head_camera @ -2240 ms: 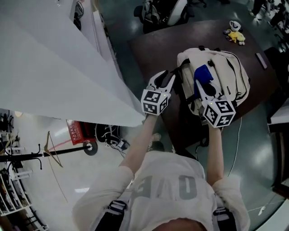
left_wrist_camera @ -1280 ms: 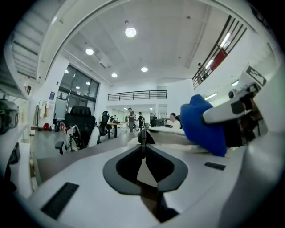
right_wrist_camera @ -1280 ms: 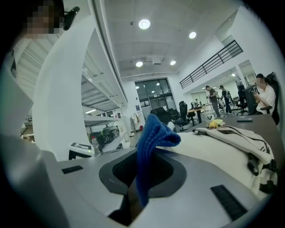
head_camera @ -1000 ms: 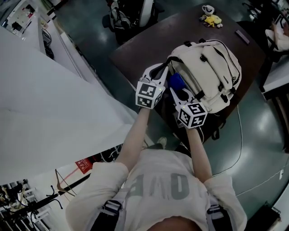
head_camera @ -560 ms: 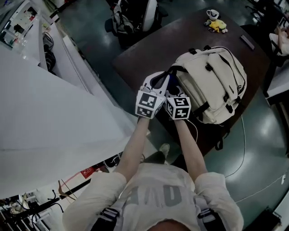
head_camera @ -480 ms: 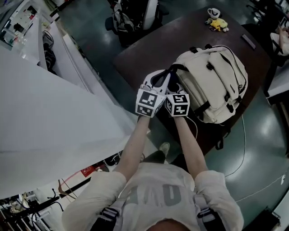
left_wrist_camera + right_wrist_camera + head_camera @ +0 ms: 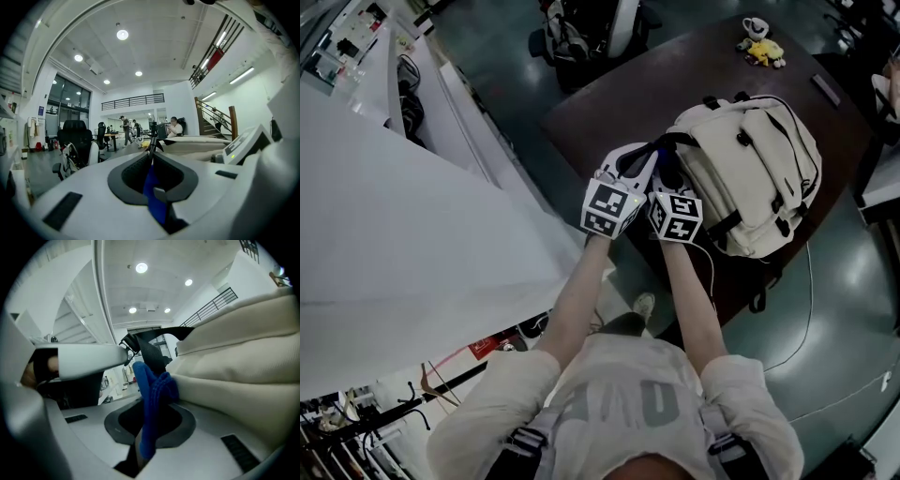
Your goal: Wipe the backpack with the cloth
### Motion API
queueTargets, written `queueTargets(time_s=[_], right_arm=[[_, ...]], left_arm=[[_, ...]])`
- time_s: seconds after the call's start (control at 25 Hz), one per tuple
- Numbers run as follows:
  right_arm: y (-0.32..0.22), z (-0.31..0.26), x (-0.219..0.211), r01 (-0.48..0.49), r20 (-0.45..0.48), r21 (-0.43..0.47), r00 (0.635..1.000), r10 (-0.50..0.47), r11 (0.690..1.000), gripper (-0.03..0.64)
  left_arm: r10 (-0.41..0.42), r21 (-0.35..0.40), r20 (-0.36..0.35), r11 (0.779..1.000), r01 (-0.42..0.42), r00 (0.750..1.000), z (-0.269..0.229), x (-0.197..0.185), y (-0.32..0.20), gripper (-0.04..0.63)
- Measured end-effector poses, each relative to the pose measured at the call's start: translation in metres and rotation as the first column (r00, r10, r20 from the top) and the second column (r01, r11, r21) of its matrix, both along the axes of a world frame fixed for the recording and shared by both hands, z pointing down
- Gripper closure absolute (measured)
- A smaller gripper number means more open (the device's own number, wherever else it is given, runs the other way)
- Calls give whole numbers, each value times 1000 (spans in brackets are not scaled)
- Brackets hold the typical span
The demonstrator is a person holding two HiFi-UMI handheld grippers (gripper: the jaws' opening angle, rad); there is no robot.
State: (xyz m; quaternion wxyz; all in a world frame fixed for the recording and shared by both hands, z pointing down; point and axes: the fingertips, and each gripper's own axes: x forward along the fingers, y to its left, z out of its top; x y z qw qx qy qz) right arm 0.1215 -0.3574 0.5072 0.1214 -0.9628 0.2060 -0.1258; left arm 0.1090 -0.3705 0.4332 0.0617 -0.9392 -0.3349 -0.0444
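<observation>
Now arms (image 7: 581, 291) outstretched, parallel; left gripper (image 7: 151, 149) clamps strap (image 7: 675, 141), right gripper (image 7: 149, 397) pinches cloth (image 7: 161, 385)

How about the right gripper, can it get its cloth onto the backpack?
Probably yes: the right gripper holds the cloth seemingly against the backpack, nothing between them. The left gripper pinches the black strap beside it.
</observation>
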Motion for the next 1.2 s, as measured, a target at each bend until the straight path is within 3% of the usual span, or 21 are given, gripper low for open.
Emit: queueTargets(time_s=[0.76, 1.2], right_arm=[[40, -4, -38, -50, 0, -42, 999, 51, 998, 578], [92, -2, -87, -133, 42, -98, 990, 137, 986, 578]], left_arm=[[-58, -112, 37, 992, 61, 998, 13, -8, -2, 566], [-120, -105, 24, 987, 122, 992, 10, -28, 1, 566]])
